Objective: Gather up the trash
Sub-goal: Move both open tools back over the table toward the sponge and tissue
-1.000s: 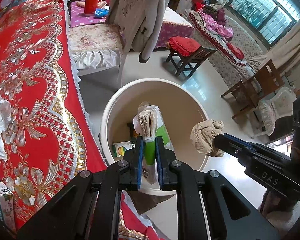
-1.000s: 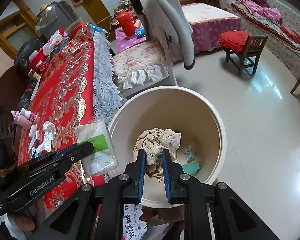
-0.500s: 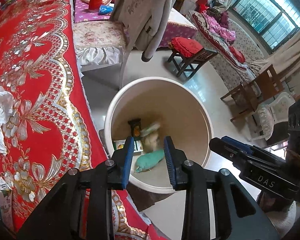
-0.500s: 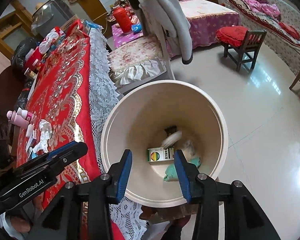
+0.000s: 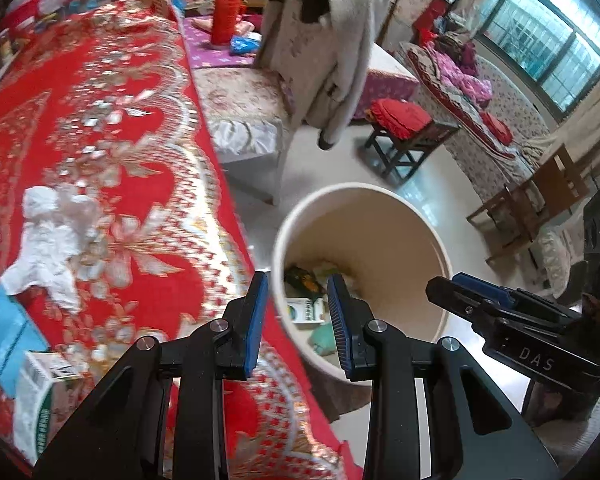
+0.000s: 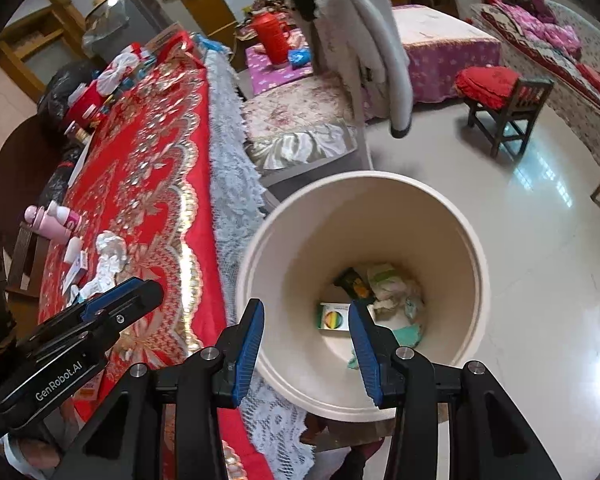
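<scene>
Window daylight, floor glare, fisheye warp, motion blur

The bin point(image 6: 476, 264) mouth stands unblocked, trash point(image 6: 388, 296) only at its bottom. The table point(image 5: 148, 184) edge crowds its left; tissue point(image 5: 56, 236) lies near that edge.

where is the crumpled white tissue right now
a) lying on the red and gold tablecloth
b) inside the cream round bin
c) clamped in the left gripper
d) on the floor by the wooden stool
a: the crumpled white tissue lies on the red and gold tablecloth, outside the cream round bin, and the left gripper is open with nothing between its fingers.
</scene>
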Available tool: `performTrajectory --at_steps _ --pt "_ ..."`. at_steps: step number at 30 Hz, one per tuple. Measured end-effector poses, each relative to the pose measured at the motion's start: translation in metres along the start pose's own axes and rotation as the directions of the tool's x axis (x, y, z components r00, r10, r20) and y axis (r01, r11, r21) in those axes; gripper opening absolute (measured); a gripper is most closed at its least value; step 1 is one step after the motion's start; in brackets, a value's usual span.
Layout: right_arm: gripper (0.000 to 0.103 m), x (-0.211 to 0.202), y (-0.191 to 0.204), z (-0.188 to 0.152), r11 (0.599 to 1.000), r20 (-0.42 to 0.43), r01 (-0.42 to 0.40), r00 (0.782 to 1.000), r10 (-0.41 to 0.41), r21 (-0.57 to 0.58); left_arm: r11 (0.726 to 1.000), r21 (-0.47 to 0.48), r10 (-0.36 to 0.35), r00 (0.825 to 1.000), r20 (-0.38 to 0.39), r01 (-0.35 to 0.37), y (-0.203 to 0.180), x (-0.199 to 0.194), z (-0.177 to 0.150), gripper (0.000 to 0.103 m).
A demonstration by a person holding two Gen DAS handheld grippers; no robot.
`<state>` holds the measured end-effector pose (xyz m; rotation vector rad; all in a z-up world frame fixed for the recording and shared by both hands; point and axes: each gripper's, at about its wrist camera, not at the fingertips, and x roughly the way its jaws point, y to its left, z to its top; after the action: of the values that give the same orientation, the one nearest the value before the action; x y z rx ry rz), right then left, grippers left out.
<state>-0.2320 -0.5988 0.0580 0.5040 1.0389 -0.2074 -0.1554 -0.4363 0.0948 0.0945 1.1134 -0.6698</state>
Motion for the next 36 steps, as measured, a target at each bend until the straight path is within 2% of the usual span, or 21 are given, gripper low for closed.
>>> performTrajectory --at_steps 17,28,30,32,36 --pt "0.043 0.031 0.117 0.021 0.978 -0.026 -0.091 0.996 0.088 -0.186 0.983 -0.151 0.12 0.99 0.078 -0.107 0.104 -0.059 -0.005 0.029" --pt "0.045 0.069 0.208 0.027 0.94 -0.089 -0.151 0.988 0.129 -0.305 0.936 -0.303 0.215 0.972 0.095 -0.178 0.209 -0.101 -0.014 0.029" --pt "0.048 0.077 0.222 0.027 0.935 -0.104 -0.158 0.986 0.131 -0.316 0.927 -0.325 0.231 0.968 0.094 -0.189 0.228 -0.107 -0.016 0.029" --pt "0.055 0.083 0.232 0.026 0.932 -0.113 -0.164 0.985 0.134 -0.324 0.919 -0.343 0.239 0.967 0.089 -0.195 0.245 -0.111 -0.019 0.029" --pt "0.057 0.096 0.25 0.026 0.926 -0.134 -0.169 0.982 0.131 -0.337 0.907 -0.377 0.235 0.968 0.086 -0.187 0.276 -0.117 -0.022 0.031"
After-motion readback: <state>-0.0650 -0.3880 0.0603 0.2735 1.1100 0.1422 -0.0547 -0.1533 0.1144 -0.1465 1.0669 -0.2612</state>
